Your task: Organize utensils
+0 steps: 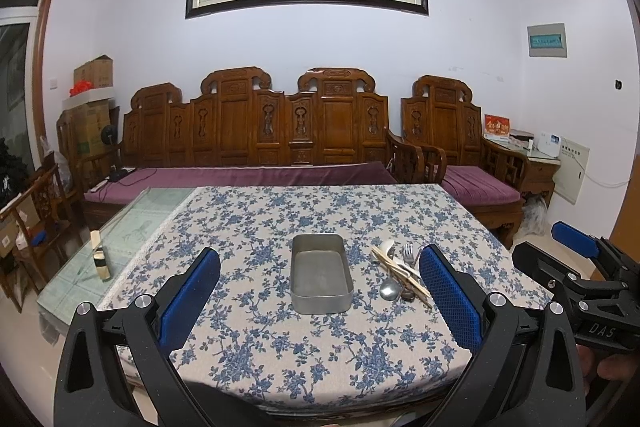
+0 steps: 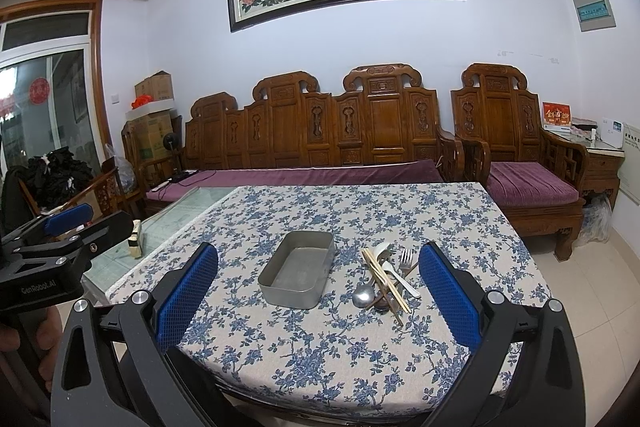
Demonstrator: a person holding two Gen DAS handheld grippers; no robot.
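Here, in the left wrist view, my left gripper (image 1: pixel 320 291) hangs above the near table edge with its jaws wide apart and nothing between them. The tin (image 1: pixel 321 273) sits at frame centre on the tablecloth (image 1: pixel 248 227), its long axis running away from me, empty as far as I can see. The utensils (image 1: pixel 400 275) lie in a loose pile just right of the tin, beside it rather than in it: chopsticks (image 1: pixel 401 275), a fork (image 1: pixel 408 254), a metal spoon (image 1: pixel 389 290) and a white spoon (image 1: pixel 387 249). They sit close to my right pad here. My right gripper (image 1: pixel 580 259) shows at the right edge; from this angle I cannot tell its gap.

In the right wrist view, my right gripper (image 2: pixel 318 291) is also spread wide and empty. The pile sits right of centre, between the pads, handles mostly pointing up-frame, chopsticks slanting toward lower right. I judge the right hand is the nearer one, and a straight reach forward and down would meet the pile.
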